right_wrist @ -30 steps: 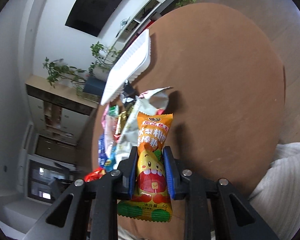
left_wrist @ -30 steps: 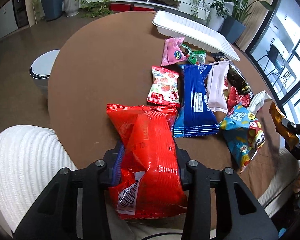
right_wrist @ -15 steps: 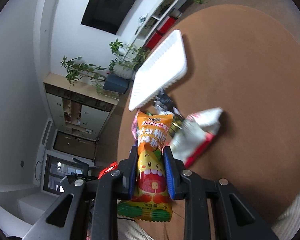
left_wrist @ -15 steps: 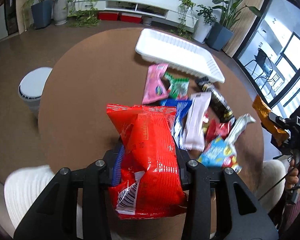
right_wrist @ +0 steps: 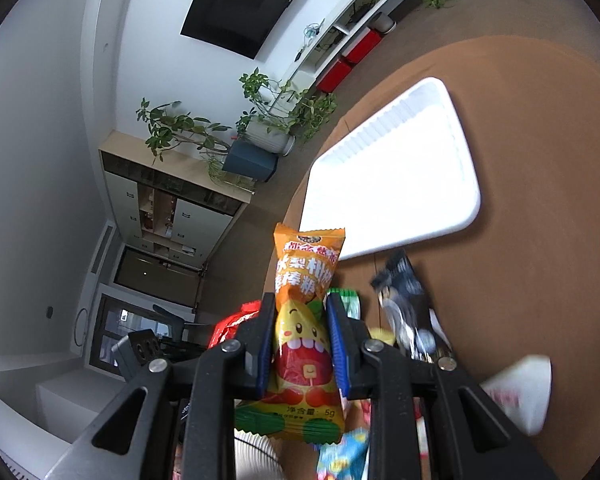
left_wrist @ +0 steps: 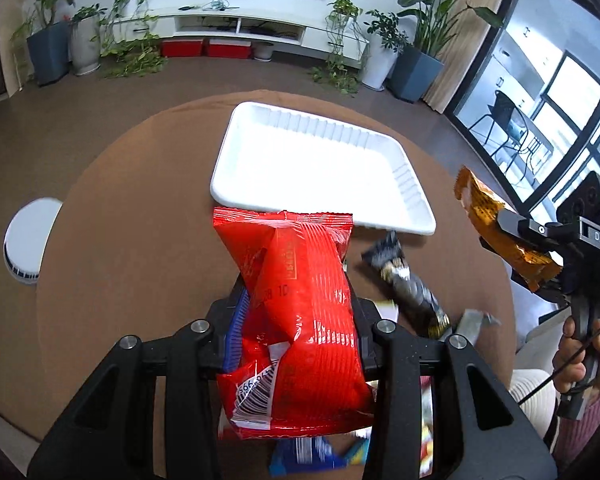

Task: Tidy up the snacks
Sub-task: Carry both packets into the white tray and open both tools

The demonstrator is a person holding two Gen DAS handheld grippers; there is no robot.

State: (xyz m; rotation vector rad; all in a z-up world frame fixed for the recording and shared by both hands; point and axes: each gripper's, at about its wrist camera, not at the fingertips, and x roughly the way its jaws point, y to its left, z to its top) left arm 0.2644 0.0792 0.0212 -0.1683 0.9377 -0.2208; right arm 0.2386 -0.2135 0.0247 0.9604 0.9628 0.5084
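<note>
Left gripper (left_wrist: 296, 316) pinches red packet (left_wrist: 300, 320) — right gripper (right_wrist: 302, 344) pinches orange packet (right_wrist: 304, 320) — near tray (left_wrist: 414, 196).

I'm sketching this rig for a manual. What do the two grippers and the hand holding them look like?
Both grippers are matte black with angular, triangle-cutout arms, silver round bolts and blue finger pads. The left gripper shows them close up, as does the right gripper. Seen from the left wrist camera, the right one has a black box marked "DAS", a pistol-style handle and a thin black cable. The bare hand wears a pink ribbed sleeve.
</note>
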